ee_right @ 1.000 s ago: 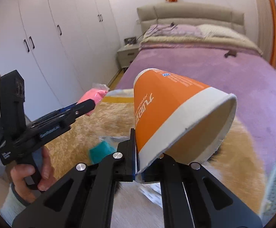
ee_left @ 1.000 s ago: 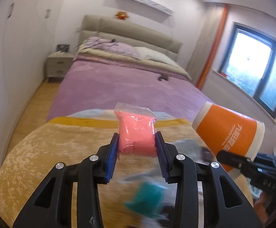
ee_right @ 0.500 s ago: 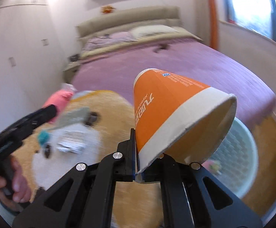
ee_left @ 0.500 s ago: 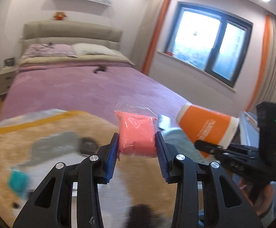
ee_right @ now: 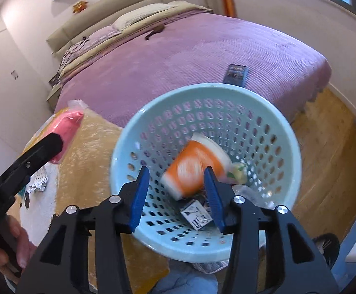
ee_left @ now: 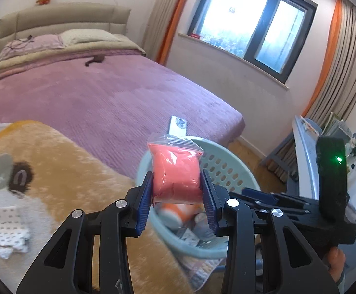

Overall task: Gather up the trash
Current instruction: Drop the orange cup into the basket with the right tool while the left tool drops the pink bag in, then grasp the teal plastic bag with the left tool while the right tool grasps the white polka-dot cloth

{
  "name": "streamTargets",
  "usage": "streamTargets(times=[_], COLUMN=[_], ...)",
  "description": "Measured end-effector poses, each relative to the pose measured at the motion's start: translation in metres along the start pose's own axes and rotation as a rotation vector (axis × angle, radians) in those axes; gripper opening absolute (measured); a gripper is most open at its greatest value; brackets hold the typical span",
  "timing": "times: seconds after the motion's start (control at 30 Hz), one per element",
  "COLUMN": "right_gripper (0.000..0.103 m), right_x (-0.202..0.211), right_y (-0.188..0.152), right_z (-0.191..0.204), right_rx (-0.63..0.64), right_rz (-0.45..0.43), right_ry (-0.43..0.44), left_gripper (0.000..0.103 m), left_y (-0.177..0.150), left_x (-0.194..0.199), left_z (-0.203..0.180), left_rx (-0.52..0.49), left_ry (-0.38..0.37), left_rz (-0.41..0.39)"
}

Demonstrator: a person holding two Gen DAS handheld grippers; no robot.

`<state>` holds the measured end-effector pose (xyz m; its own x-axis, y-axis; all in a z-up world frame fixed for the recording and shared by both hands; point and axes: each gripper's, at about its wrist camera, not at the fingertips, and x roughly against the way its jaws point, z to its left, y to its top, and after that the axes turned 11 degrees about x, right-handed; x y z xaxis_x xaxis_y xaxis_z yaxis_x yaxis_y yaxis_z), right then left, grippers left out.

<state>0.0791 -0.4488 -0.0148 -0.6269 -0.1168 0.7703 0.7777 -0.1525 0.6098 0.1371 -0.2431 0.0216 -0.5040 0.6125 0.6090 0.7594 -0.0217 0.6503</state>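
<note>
Left wrist view: left gripper (ee_left: pixel 176 191) clenched on the pink bag (ee_left: pixel 175 171), pads pressing both sides, bag standing up above the fingertips at frame centre. Behind and below it, the pale green basket (ee_left: pixel 229 161) sits centre-right, at the edge of the tan rug (ee_left: pixel 67 171). Orange cup (ee_left: pixel 180 212) visible inside, low, partly hidden by the bag. Polka-dot paper scrap (ee_left: pixel 6 230) lies on the rug at lower left, well apart from the basket. Right-hand tool body occupies lower right.

Right wrist view: right gripper (ee_right: pixel 176 193) released. Its jaws have just been opening and nothing is between the pads. The cup (ee_right: pixel 195 166), motion-blurred, is inside the basket (ee_right: pixel 289 147), centre frame, beyond the fingertips, above a small printed carton (ee_right: pixel 196 214) and other bits. Pink bag (ee_right: pixel 66 132) at left, outside the rim, over the rug.

Step, as I read it: cup drop done, bag drop pending. Next move calls for carrying the left gripper over the rim, then opening. Risk: the soft bag may cling to a pad. The scrap on the rug probably follows.
</note>
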Motion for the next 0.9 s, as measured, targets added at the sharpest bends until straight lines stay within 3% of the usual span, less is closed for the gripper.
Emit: streamTargets(times=[0.03,0.1,0.13,0.33,0.53,0.63,0.77,0.9], right_gripper=[0.043,0.048,0.049,0.049,0.05,0.056,0.06,0.065], right_x=[0.002,0.008,0.011,0.029,0.05,0.062,0.077,0.075], right_y=[-0.002,-0.005,-0.006,-0.013,-0.006,-0.003,-0.001,0.0], right_z=[-0.004,-0.015,-0.018,-0.023,0.007,0.034,0.085,0.139], right_rx=[-0.01,-0.034,-0.043,-0.055,0.014,0.075,0.18,0.283], right_rz=[-0.004,-0.019,-0.024,-0.059,-0.132,-0.182,-0.26,-0.305], right_ry=[-0.003,0.004,0.007,0.0,0.04,0.059,0.122,0.171], left_gripper=[0.04,0.074,0.078,0.077,0.077,0.077,0.077,0.078], left_y=[0.0,-0.004,-0.007,-0.025,-0.029,-0.027,-0.029,-0.031], left_x=[-0.003,-0.017,-0.021,-0.029,0.019,0.052,0.107,0.162], left_z=[-0.002,-0.006,-0.007,0.011,0.026,0.035,0.06,0.097], left_rx=[-0.005,-0.016,-0.017,0.003,0.032,0.063,0.097,0.126], left_ry=[-0.017,-0.025,-0.021,-0.02,-0.004,0.011,0.086,0.231], left_rz=[0.011,0.035,0.037,0.095,0.014,-0.043,-0.138,-0.229])
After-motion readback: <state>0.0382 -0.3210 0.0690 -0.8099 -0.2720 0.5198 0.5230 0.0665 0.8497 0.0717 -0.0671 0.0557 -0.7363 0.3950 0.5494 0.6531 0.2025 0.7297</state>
